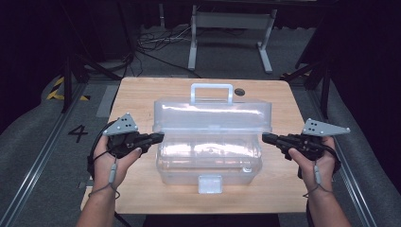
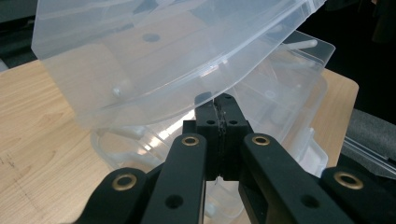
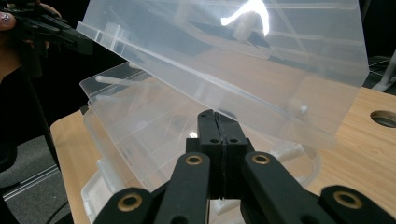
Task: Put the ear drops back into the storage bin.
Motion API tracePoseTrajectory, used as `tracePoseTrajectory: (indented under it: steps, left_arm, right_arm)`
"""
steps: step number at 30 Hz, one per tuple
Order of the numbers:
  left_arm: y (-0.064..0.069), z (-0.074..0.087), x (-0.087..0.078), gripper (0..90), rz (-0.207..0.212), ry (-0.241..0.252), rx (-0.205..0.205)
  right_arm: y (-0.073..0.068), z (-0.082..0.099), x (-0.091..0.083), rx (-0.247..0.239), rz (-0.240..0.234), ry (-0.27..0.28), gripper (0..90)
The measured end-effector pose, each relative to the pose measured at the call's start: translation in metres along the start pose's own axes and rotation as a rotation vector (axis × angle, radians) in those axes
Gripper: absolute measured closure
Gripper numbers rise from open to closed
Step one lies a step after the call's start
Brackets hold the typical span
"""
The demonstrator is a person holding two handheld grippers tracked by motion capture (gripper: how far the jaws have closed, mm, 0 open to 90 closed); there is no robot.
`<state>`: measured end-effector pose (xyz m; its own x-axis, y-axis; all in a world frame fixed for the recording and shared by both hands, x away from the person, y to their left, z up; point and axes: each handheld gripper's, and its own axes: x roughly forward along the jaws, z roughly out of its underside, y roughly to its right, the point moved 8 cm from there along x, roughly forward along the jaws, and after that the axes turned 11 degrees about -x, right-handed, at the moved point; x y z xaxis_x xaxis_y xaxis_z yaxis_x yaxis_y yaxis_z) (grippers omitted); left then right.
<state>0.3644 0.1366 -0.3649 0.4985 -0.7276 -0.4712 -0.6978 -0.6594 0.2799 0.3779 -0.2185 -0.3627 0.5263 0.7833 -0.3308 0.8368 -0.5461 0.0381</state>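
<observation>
The box [image 1: 210,156] with its raised lid [image 1: 213,115] blocks our table's [image 1: 142,189] middle. We see bare wood at 3, 6 and 9 o'clock. A small hole [image 1: 239,91] sits at 12.

Both forearms enter from the bottom edge, one hand on each gripper. The left gripper [image 1: 161,137] points inward toward the right gripper [image 1: 265,137], tips level (each carries a grey three-cornered plate on top). Both sets of jaws are pressed together; nothing appears clamped between them.

Box [image 1: 208,158] mid tabletop [image 1: 142,94], lid [image 1: 213,115] raised behind it; left tool [image 1: 160,137] at lid's left end, right tool [image 1: 265,137] at right end.
</observation>
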Motion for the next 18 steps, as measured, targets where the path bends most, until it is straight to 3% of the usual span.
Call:
tracePoseTrajectory:
  steps: [10, 12, 18]
  left_arm:
    - [0.002, 0.013, -0.011, 88.9, 0.003, -0.055, 0.013]
    - [0.0, 0.019, -0.016, 88.9, 0.001, -0.085, 0.02]
    - [-0.01, 0.03, -0.022, 88.2, -0.006, -0.13, -0.014]
  right_arm:
    - [-0.003, 0.005, -0.001, -0.001, -0.013, -0.024, 90.0]
    - [-0.005, 0.006, -0.002, -0.003, -0.017, -0.032, 90.0]
    - [-0.006, 0.009, -0.002, -0.005, -0.022, -0.044, 90.0]
